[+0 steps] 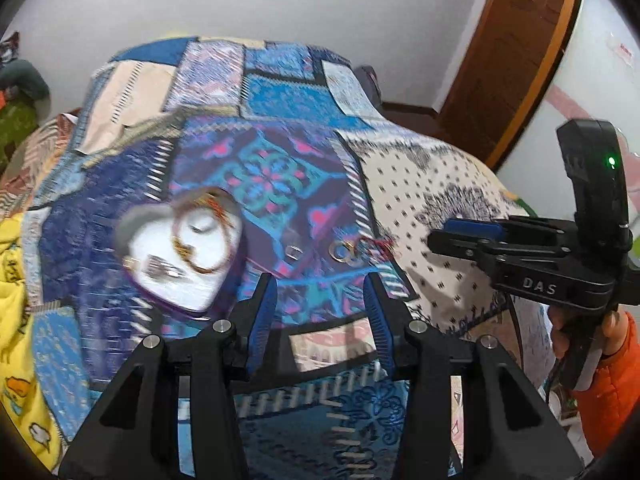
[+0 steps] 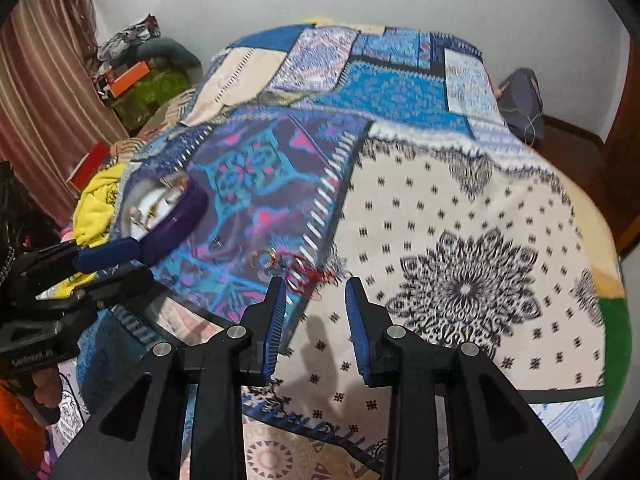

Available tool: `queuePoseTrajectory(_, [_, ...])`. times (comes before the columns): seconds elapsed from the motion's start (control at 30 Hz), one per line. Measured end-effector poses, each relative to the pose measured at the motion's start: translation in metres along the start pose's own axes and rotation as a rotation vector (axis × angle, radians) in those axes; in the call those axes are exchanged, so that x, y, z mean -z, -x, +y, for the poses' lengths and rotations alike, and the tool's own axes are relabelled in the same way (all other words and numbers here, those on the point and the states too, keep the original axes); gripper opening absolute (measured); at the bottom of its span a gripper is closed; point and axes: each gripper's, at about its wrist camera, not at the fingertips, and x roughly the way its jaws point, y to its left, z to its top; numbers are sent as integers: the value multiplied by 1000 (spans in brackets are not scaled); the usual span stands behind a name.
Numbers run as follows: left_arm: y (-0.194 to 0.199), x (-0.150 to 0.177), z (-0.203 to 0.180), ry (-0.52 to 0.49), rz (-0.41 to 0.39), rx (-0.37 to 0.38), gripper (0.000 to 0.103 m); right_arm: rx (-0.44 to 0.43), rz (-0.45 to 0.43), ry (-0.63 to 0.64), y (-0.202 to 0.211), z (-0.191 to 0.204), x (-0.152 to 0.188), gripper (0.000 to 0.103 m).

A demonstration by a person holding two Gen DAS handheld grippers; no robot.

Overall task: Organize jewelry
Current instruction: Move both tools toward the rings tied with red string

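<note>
A: Two grippers hover over a patchwork bedspread (image 1: 420, 184). In the left wrist view, what lies ahead?

B: The left gripper (image 1: 322, 316) has its fingers apart, holding nothing. A heart-shaped purple box (image 1: 180, 256) sits ahead and to the left, with bangles and a ring inside. Loose rings (image 1: 344, 252) lie on the cloth just beyond the fingertips, slightly right, and a red thread bracelet (image 1: 380, 246) lies just beside them. The right gripper (image 1: 464, 240) comes in from the right with its fingers seemingly closed, though blur makes that uncertain.

A: And the right wrist view?

B: Here the right gripper (image 2: 316, 300) is plainly spread and empty. The bracelet is a loose tangle with no clear long axis, just past the left fingertip. The rings lie flat, slightly farther left. The box sits well apart at far left, near the left gripper. I judge the right gripper nearer the bracelet.
</note>
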Motion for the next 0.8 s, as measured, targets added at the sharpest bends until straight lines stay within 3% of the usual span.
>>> queuePoseTrajectory(0.13, [-24, 1, -12, -11, 41, 48, 44, 2, 9, -27, -3, -10, 5, 28])
queuePoseTrajectory(0.27, [-47, -3, -24, -33, 78, 80, 29, 7, 9, -43, -1, -18, 8, 28])
queuePoseTrajectory(0.5, [-82, -11, -34, -38, 140, 107, 17, -8, 14, -58, -3, -26, 11, 28])
queuePoseTrajectory(0.67, [-90, -17, -35, -48, 143, 89, 17, -18, 12, -60, -6, -28, 12, 28])
queuePoseTrajectory(0.8, [-93, -17, -36, -65, 133, 63, 8, -30, 12, -62, -9, -27, 10, 28])
